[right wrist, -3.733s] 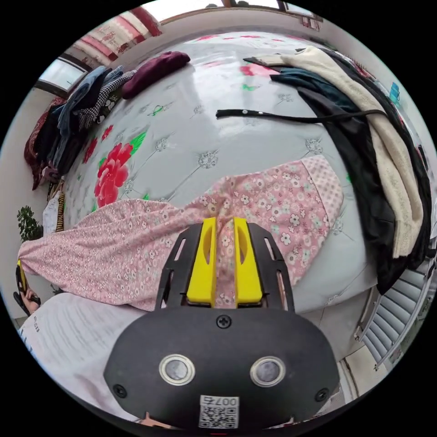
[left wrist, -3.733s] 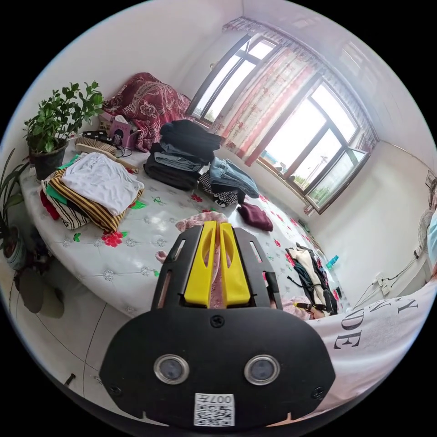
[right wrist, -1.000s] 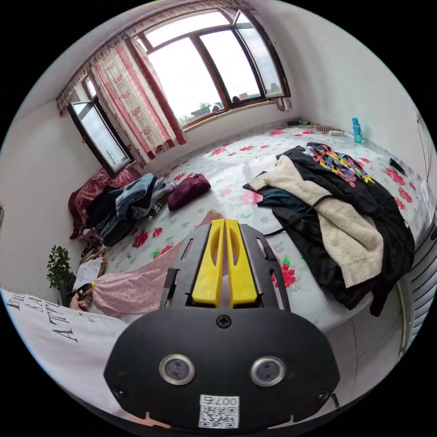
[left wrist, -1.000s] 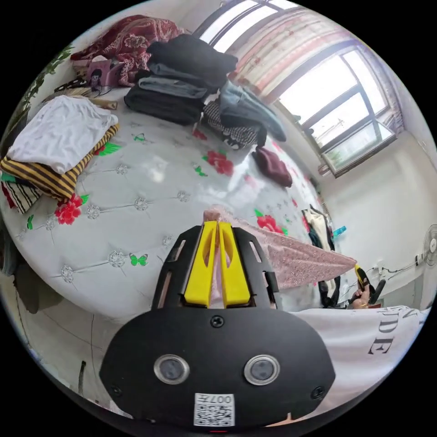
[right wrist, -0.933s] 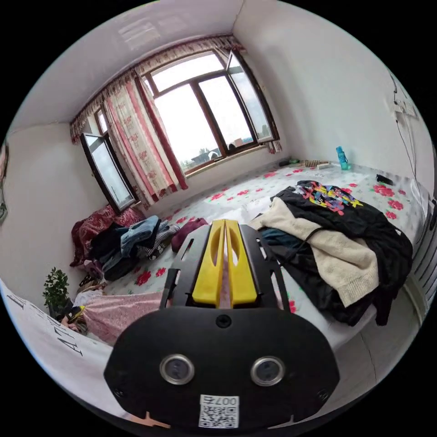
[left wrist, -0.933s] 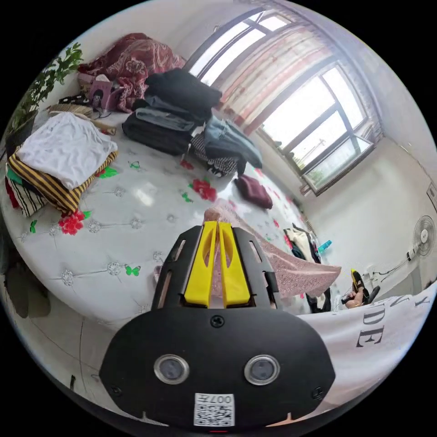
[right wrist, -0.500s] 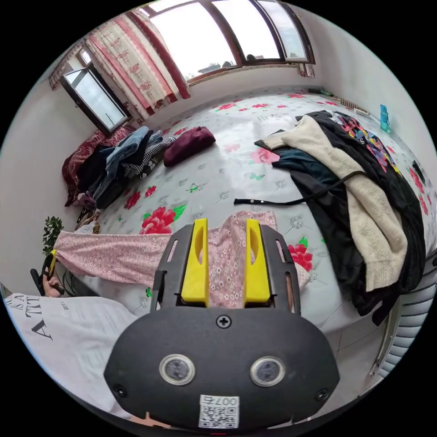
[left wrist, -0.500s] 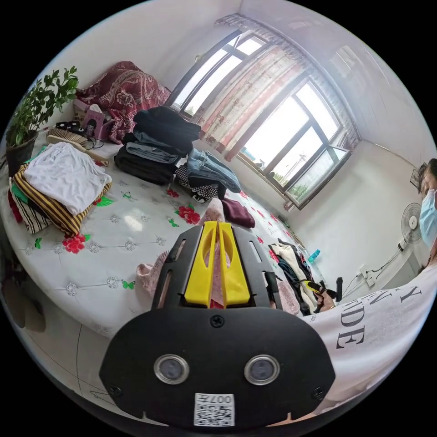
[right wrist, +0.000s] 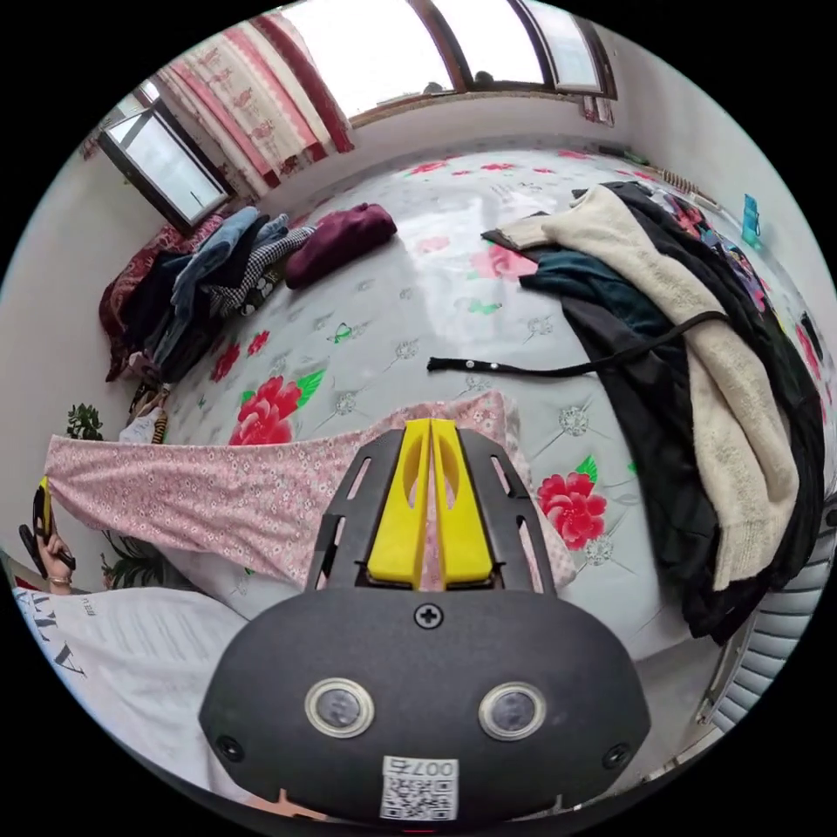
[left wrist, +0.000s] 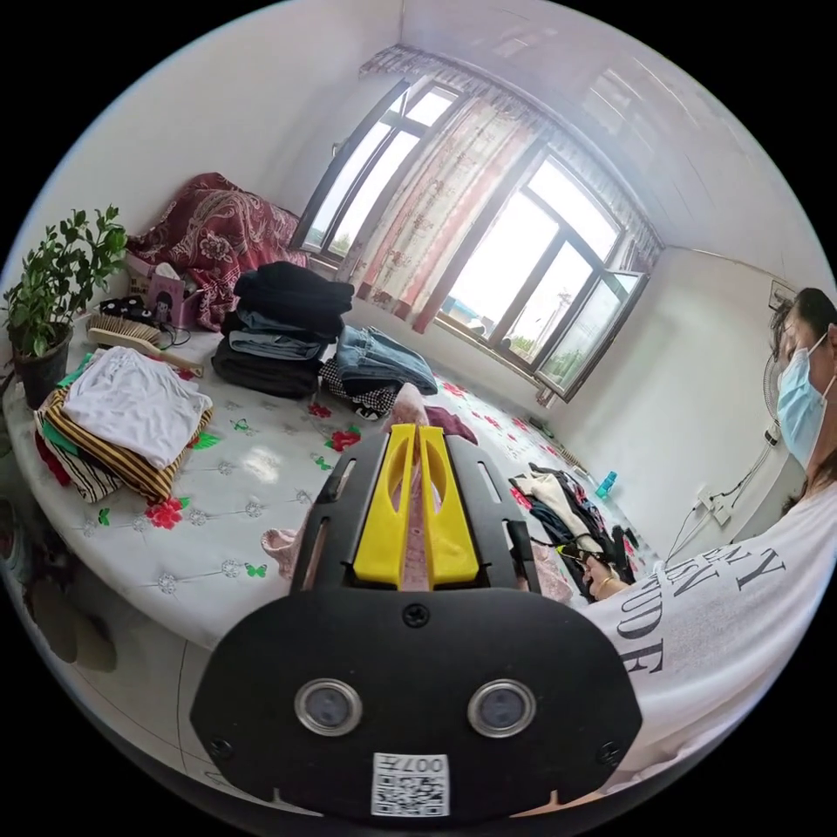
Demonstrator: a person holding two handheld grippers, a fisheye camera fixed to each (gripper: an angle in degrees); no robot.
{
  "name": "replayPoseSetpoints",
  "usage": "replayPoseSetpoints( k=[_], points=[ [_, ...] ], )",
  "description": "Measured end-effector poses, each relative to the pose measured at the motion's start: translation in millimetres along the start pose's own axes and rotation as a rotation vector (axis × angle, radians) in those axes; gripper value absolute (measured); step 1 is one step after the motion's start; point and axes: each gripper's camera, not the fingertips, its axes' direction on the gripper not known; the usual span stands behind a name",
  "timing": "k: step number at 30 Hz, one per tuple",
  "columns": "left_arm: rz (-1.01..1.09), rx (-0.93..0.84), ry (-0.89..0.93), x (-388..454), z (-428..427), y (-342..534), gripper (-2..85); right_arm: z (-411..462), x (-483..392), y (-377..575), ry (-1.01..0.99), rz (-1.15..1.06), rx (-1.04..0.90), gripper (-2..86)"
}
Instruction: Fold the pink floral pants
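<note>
The pink floral pants hang stretched in a band above the near edge of the bed, from far left to the middle of the right gripper view. My right gripper is shut on their right end, pink cloth showing between the yellow jaws. At the far left my left gripper, held by a hand, pinches the other end. In the left gripper view my left gripper is shut on the pants, which bunch above the jaw tips and sag beside them.
The bed has a white cover with red flowers. A heap of black and cream clothes and a black strap lie at the right. A maroon garment, folded stacks and a potted plant sit further off.
Half a second ago my right gripper stood open over the pants; now it has shut on them. My left gripper has kept its hold, and both cameras have tilted.
</note>
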Motion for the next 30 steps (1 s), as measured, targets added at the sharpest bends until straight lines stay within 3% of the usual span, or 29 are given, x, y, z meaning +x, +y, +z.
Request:
replayPoseSetpoints(
  k=[3, 7, 11, 14, 18, 22, 25, 27, 30],
  points=[
    [0.004, 0.006, -0.013, 7, -9, 1, -1.0, -13, 6, -7, 0.016, -0.025, 0.008, 2.5],
    [-0.026, 0.009, -0.015, 13, -8, 4, -1.0, 39, 13, -11, 0.045, -0.007, -0.187, 6.0],
    [-0.055, 0.012, -0.007, 18, -14, 2, -1.0, 80, 14, 0, 0.095, 0.032, -0.342, 2.8],
    [-0.056, 0.022, -0.042, 23, -30, -2, -1.0, 53, 2, 3, 0.108, -0.017, -0.219, 0.9],
    [-0.055, 0.060, -0.054, 34, -61, -6, -1.0, -43, -1, 10, 0.033, -0.020, 0.085, 0.2],
    [-0.023, 0.263, 0.104, 53, -108, -18, -1.0, -139, 3, 27, -0.053, -0.021, 0.385, -0.1],
    [0.100, 0.427, 0.206, 71, -140, -30, -1.0, -168, 1, 32, -0.070, -0.077, 0.483, -0.1],
    [0.175, 0.479, 0.212, 71, -149, -32, -1.0, -157, 0, 27, -0.038, -0.133, 0.378, -0.1],
    [-0.004, 0.414, 0.160, 35, -131, -24, -1.0, -108, 9, 17, 0.014, -0.076, -0.020, -0.1]
  ],
)
